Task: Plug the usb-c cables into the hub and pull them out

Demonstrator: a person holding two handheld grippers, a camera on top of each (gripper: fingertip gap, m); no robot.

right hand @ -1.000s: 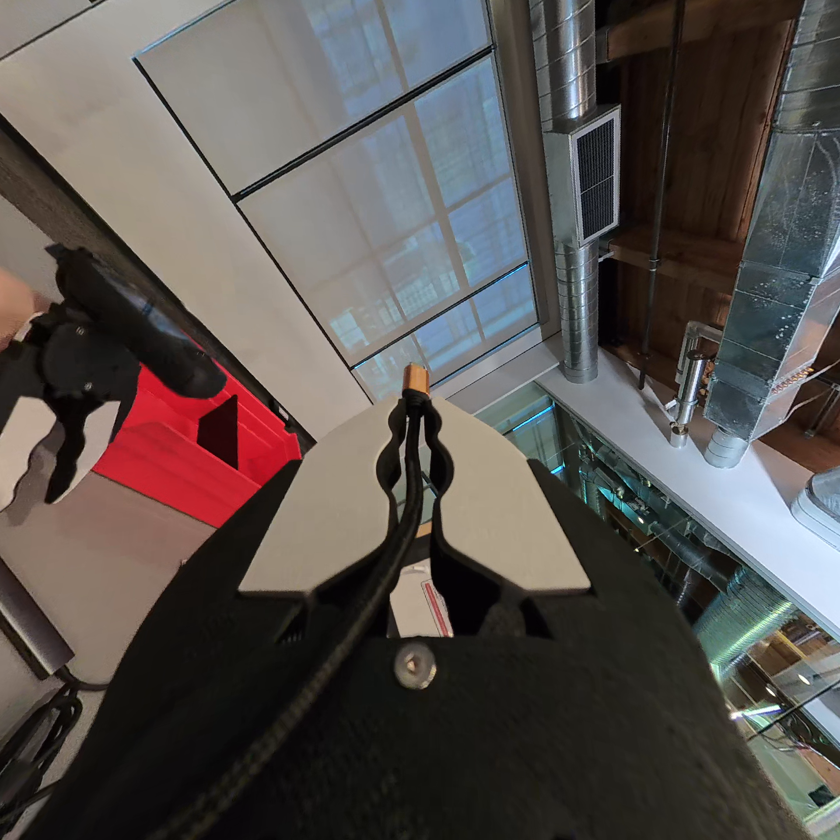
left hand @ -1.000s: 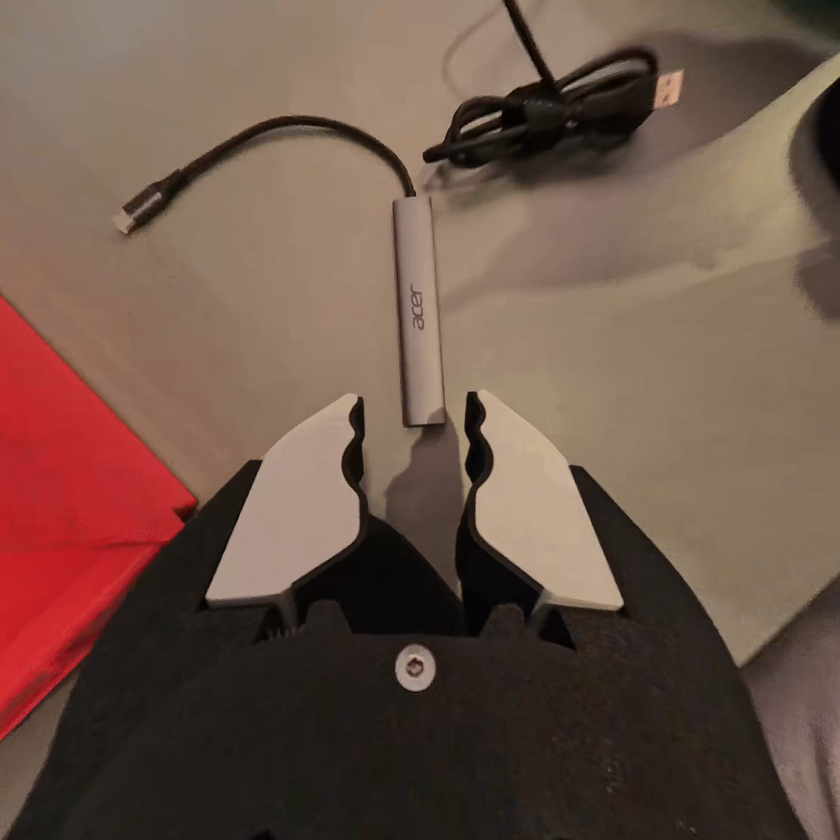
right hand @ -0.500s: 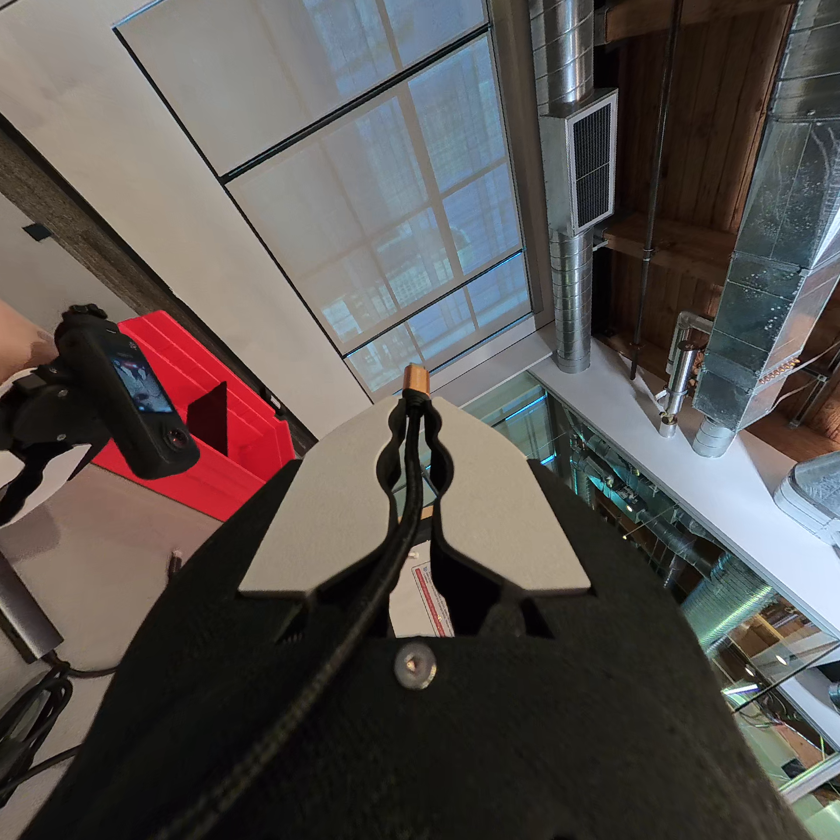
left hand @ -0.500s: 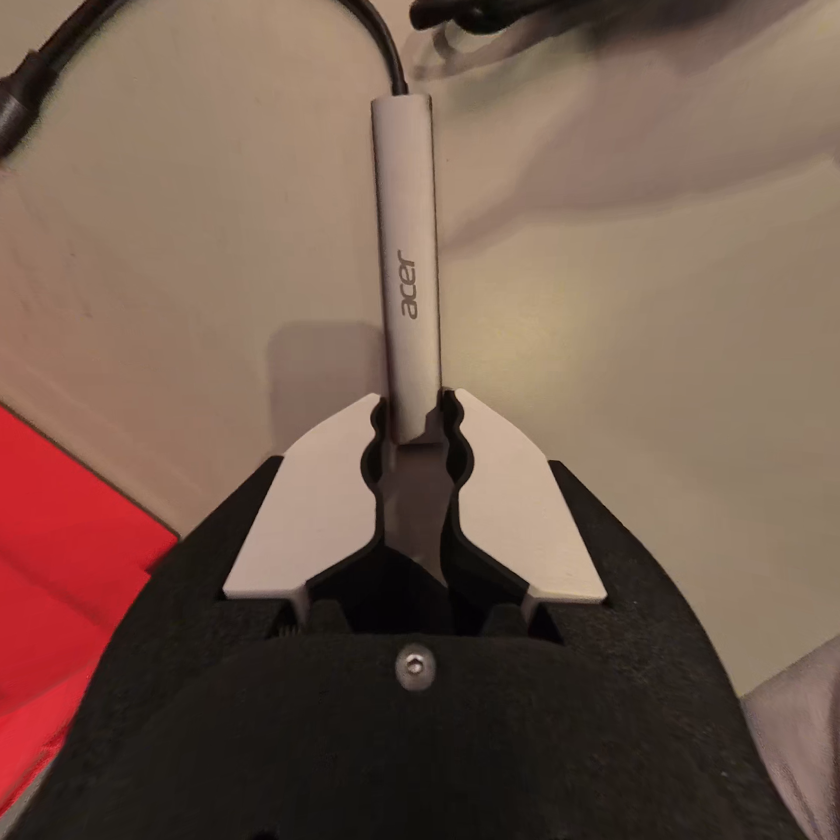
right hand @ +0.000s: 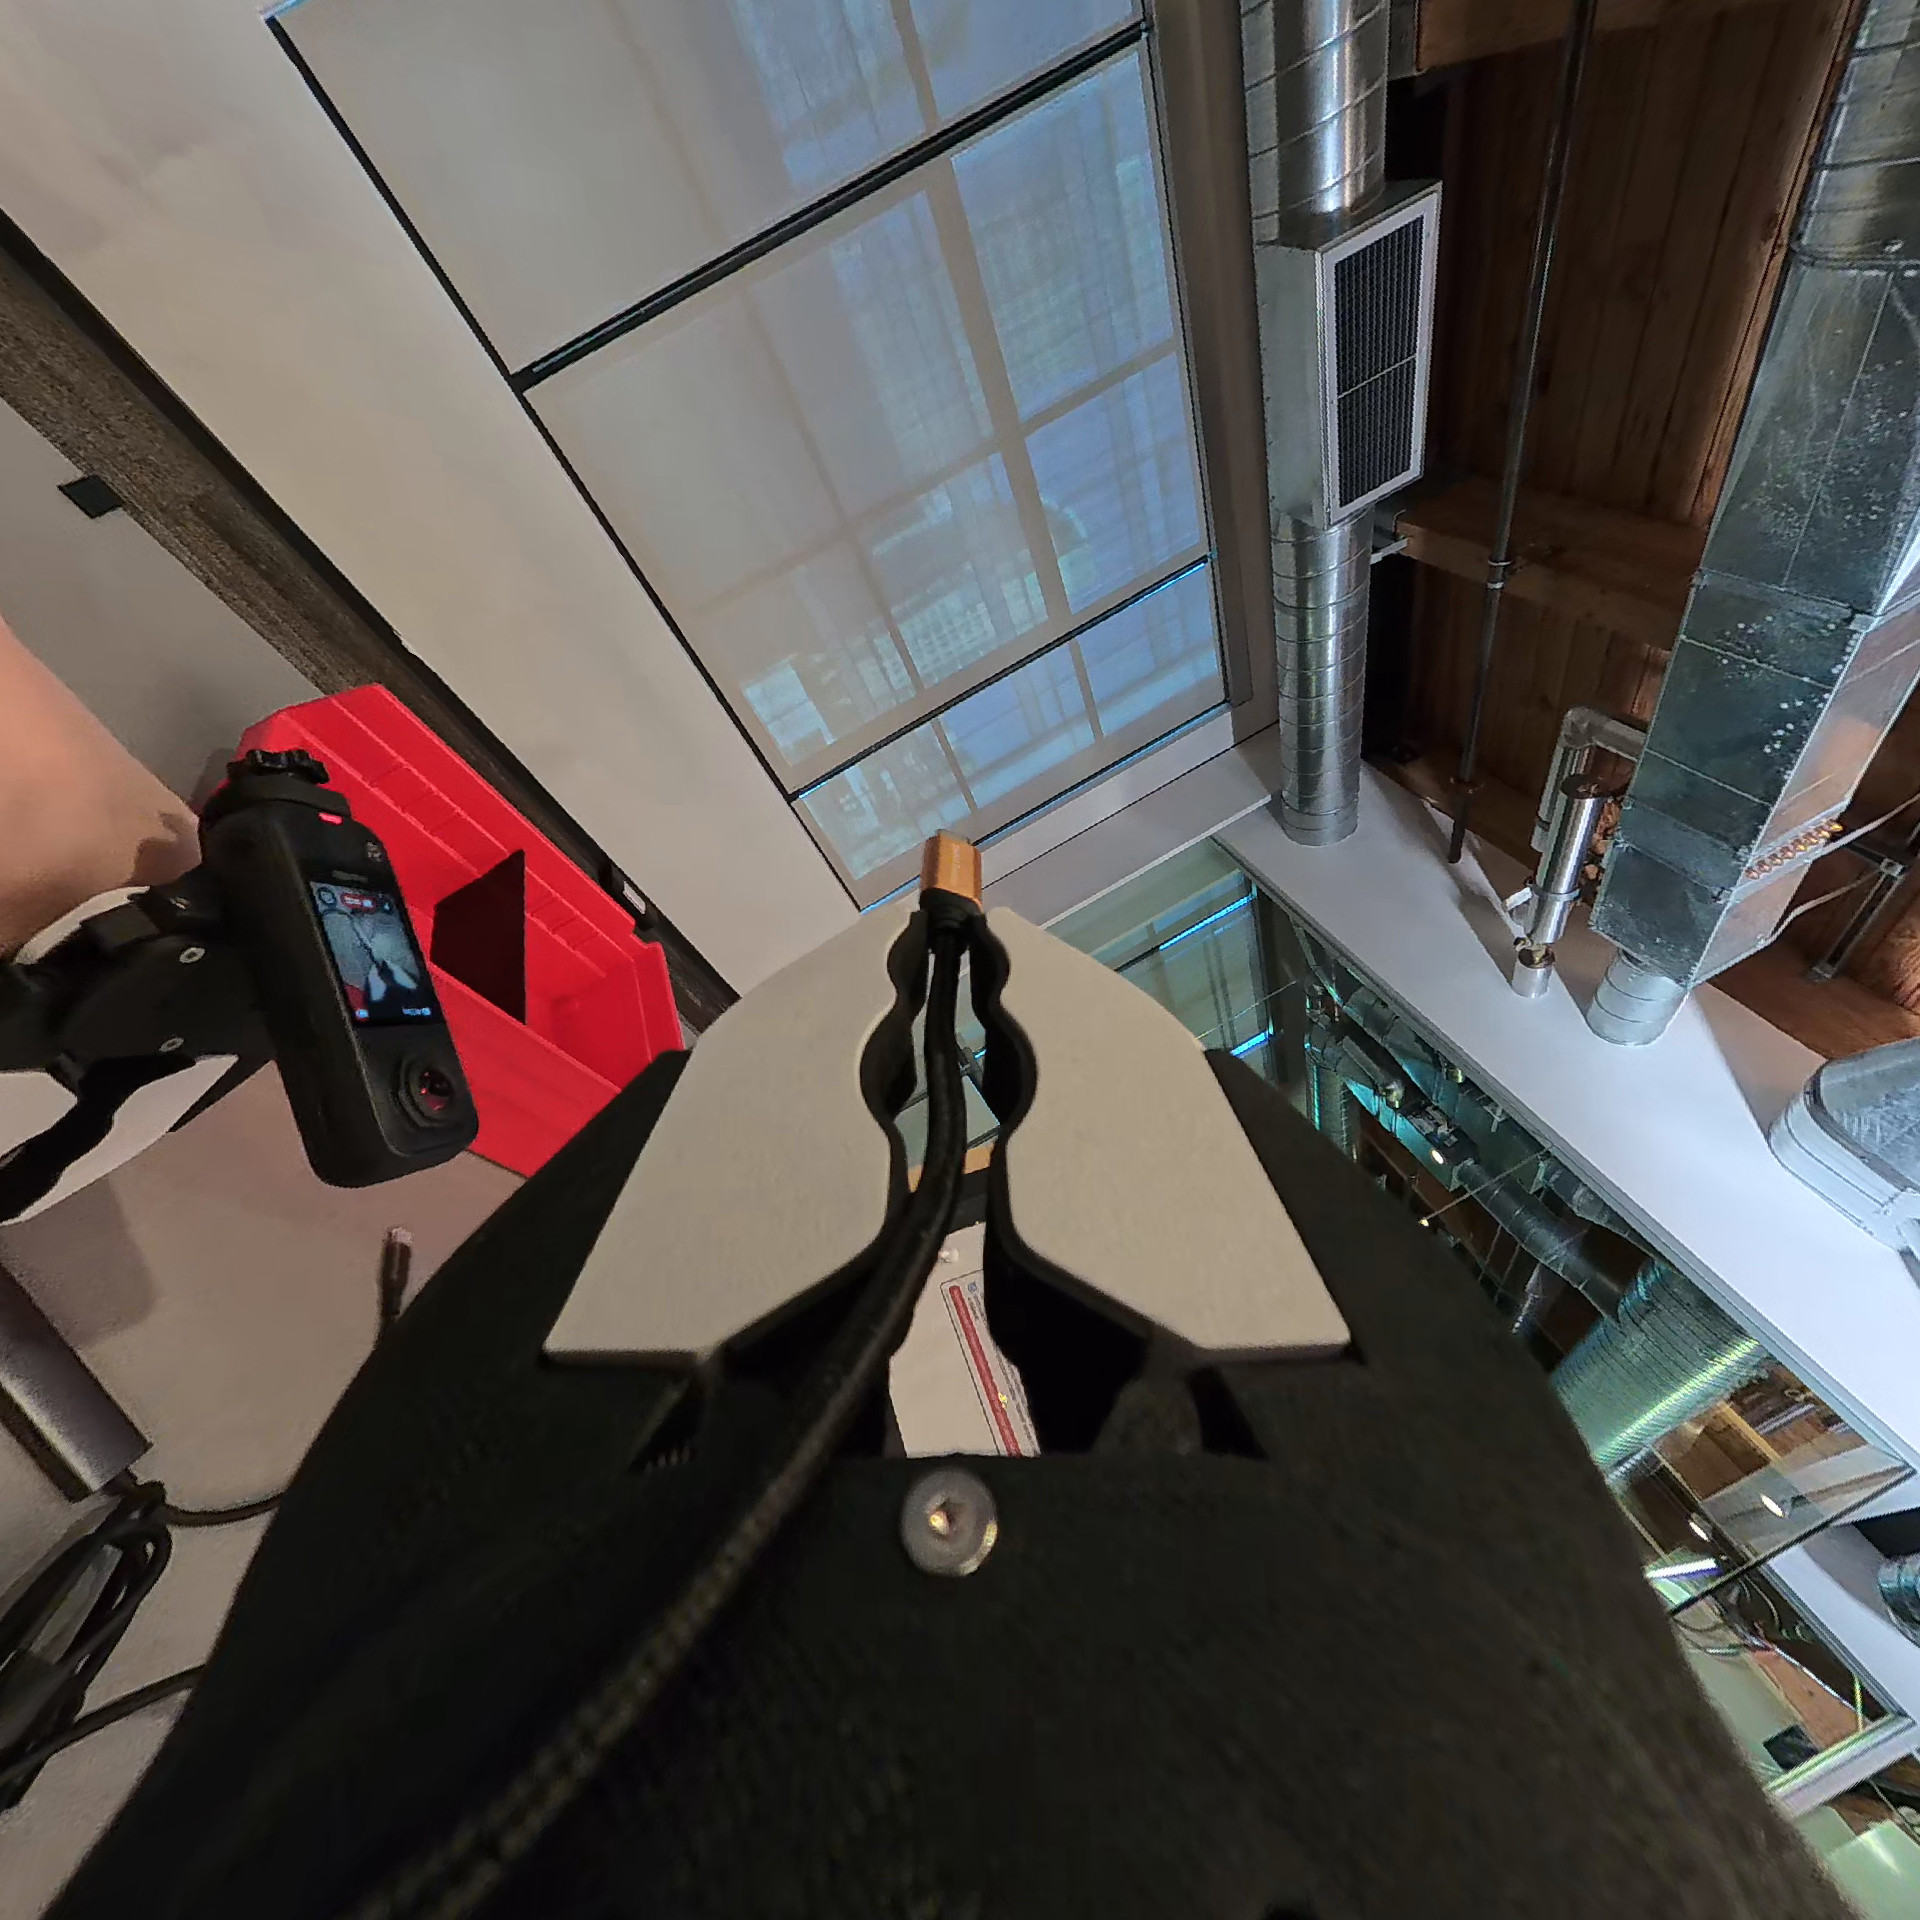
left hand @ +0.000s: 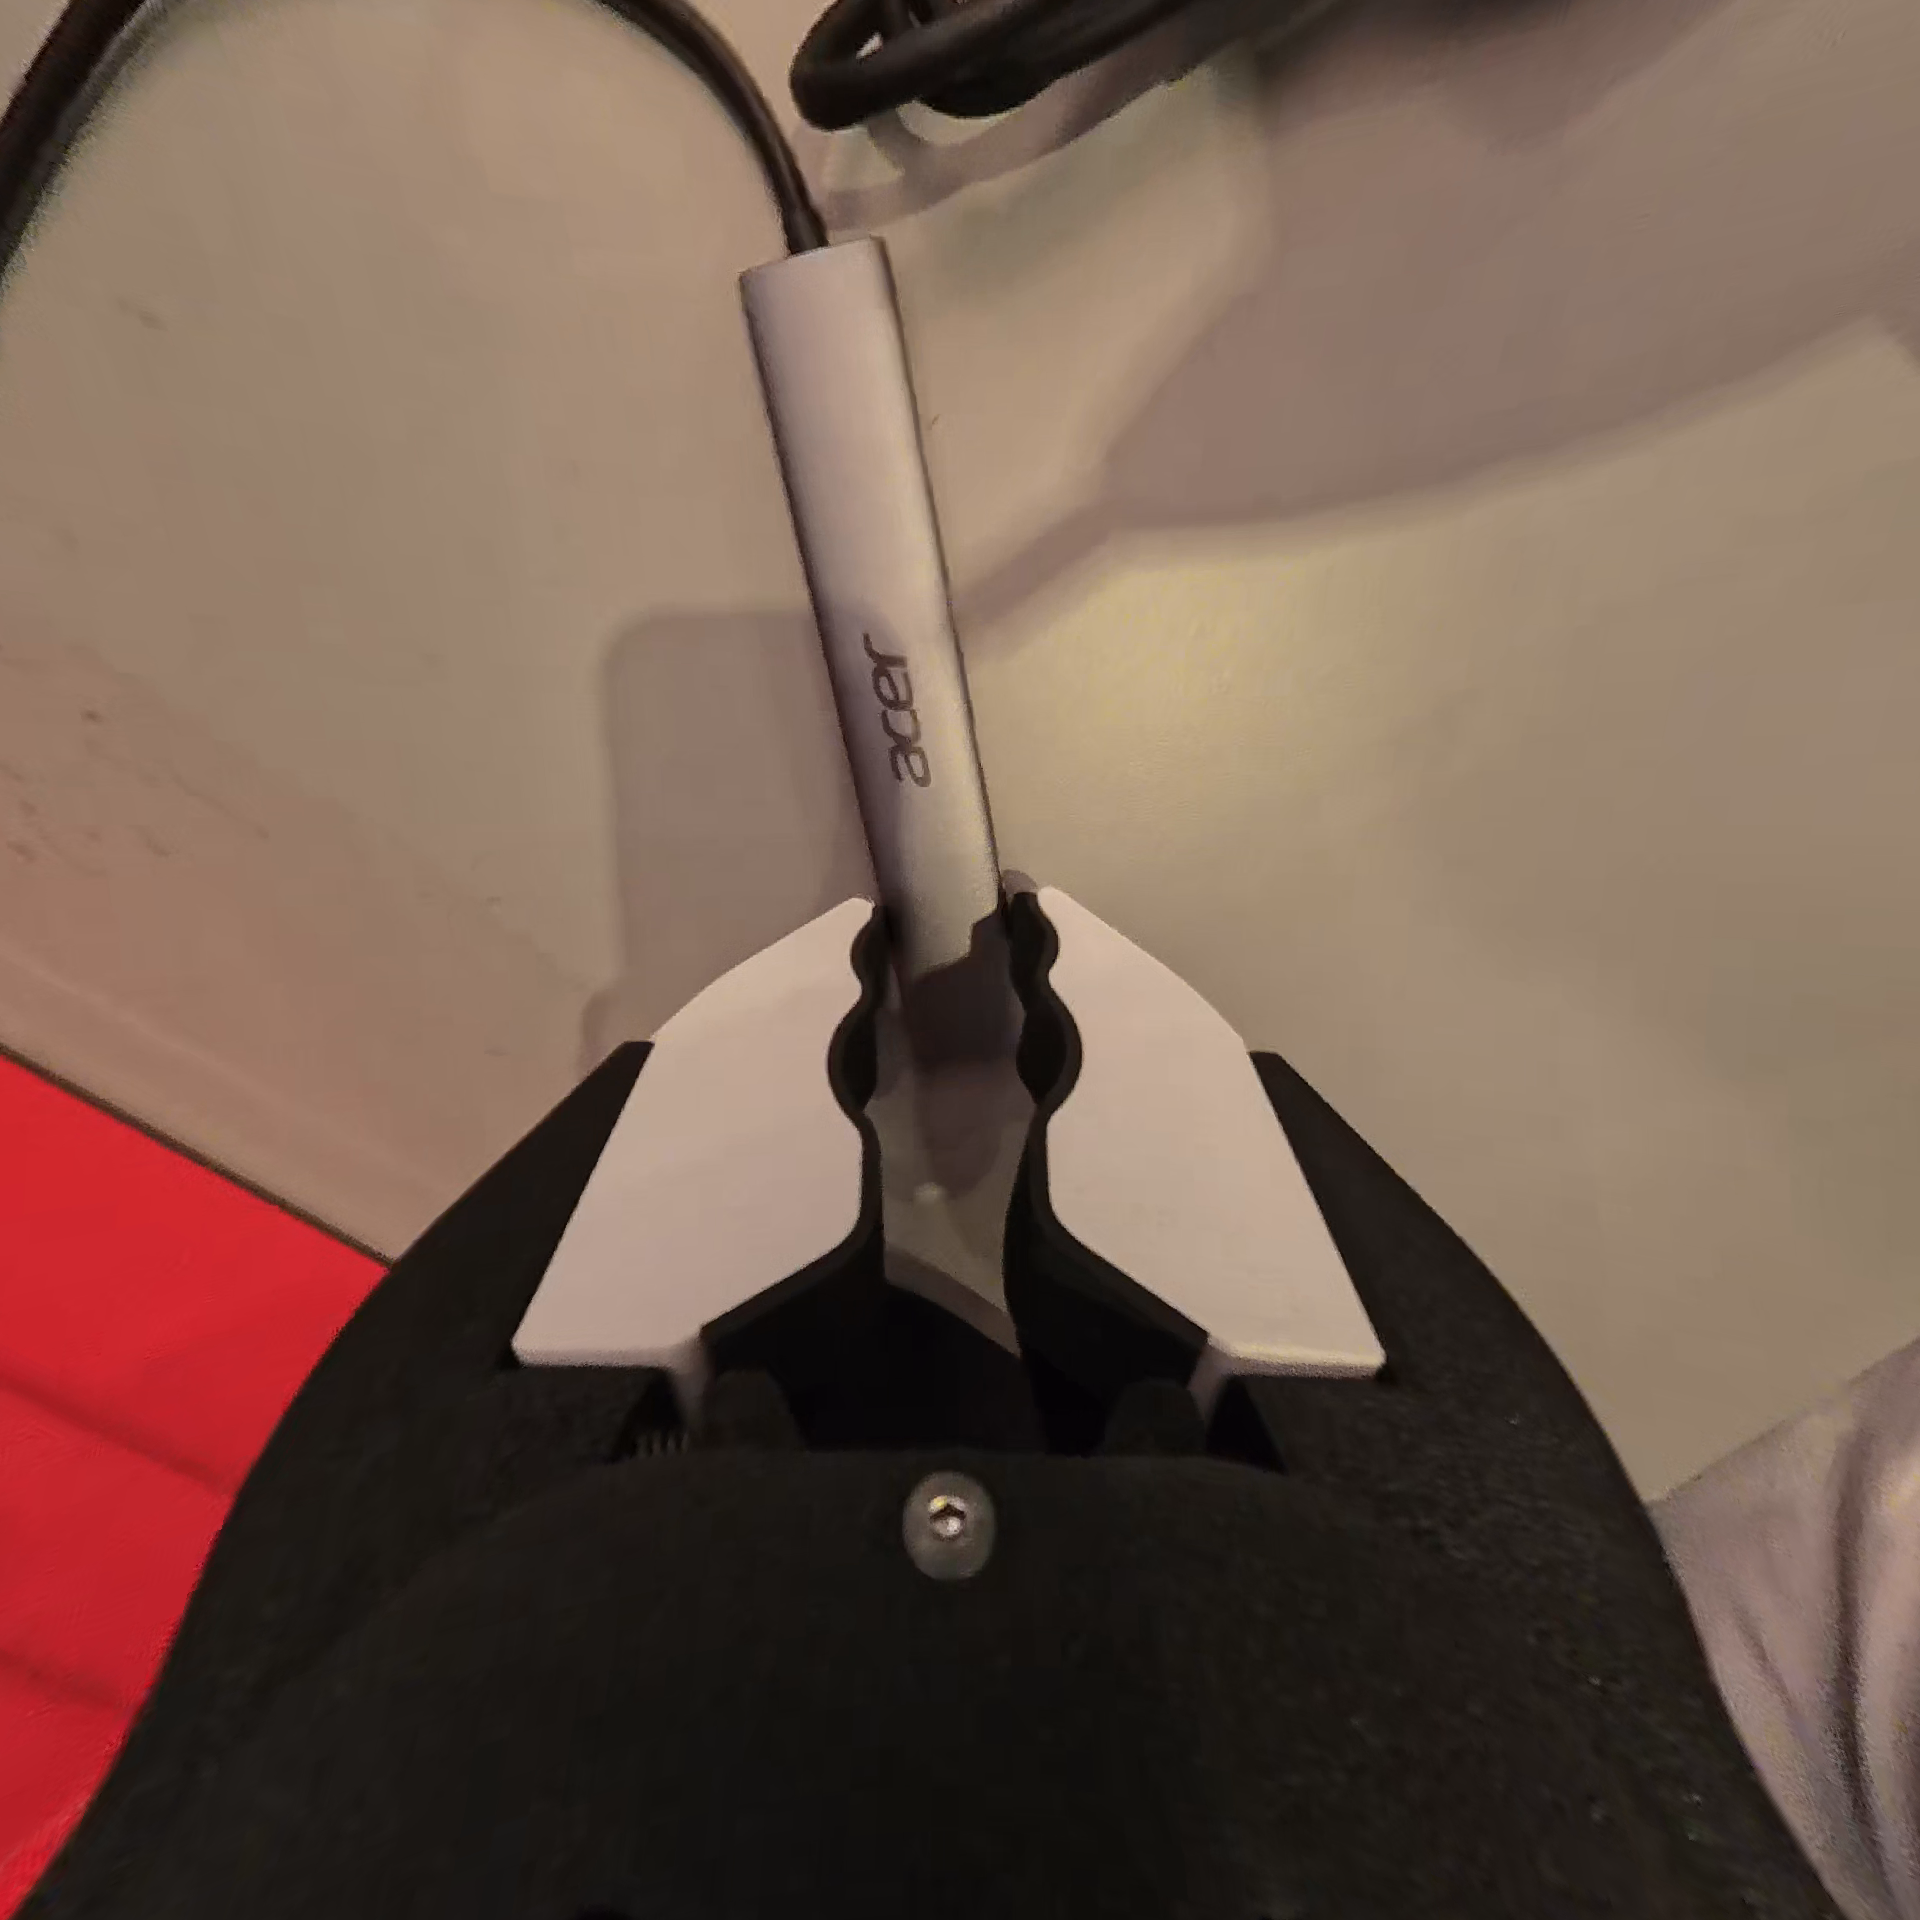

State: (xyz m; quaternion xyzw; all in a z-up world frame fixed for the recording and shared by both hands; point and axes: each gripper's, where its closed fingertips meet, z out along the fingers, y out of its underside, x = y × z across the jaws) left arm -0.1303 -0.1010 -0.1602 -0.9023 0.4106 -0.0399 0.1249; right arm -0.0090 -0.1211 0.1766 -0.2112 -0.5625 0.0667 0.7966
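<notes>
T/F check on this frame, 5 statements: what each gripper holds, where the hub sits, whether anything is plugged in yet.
1. The left gripper is shut on the near end of the grey hub. True.
2. The right gripper is open and empty. False: it is shut on a black braided cable just behind its copper-coloured plug.
3. That plug is seated in the hub. False: it points up toward the window, away from the hub.
4. The hub's own black lead leaves its far end. True.
5. A blue bin stands beside the table. False: the bin is red.
</notes>
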